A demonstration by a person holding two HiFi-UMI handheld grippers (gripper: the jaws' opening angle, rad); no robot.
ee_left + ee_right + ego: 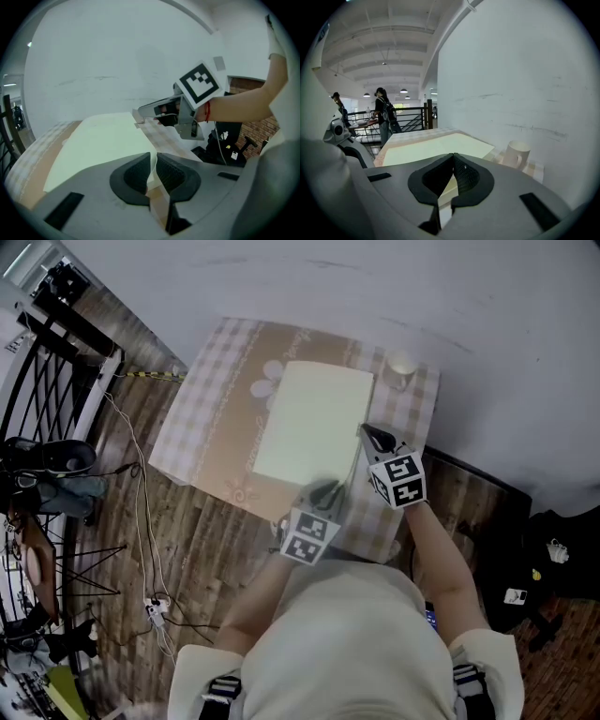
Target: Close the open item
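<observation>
A pale green book [314,418] lies flat on the checked tablecloth [211,427]. My left gripper [323,491] is at the book's near right corner. In the left gripper view its jaws [153,161] stand nearly together, with a thin pale edge of the book [98,140] between the pads. My right gripper [370,435] sits at the book's right edge, farther back. It also shows in the left gripper view [140,112], low over the cloth. In the right gripper view its fingertips [453,157] meet with nothing between them, and the book [436,145] lies just beyond.
A white mug [401,367] [516,154] stands at the table's far right corner, near the white wall. A black railing [47,399] and floor cables [141,521] lie to the left. A black bag [553,549] sits on the floor at the right. People [384,115] stand far off.
</observation>
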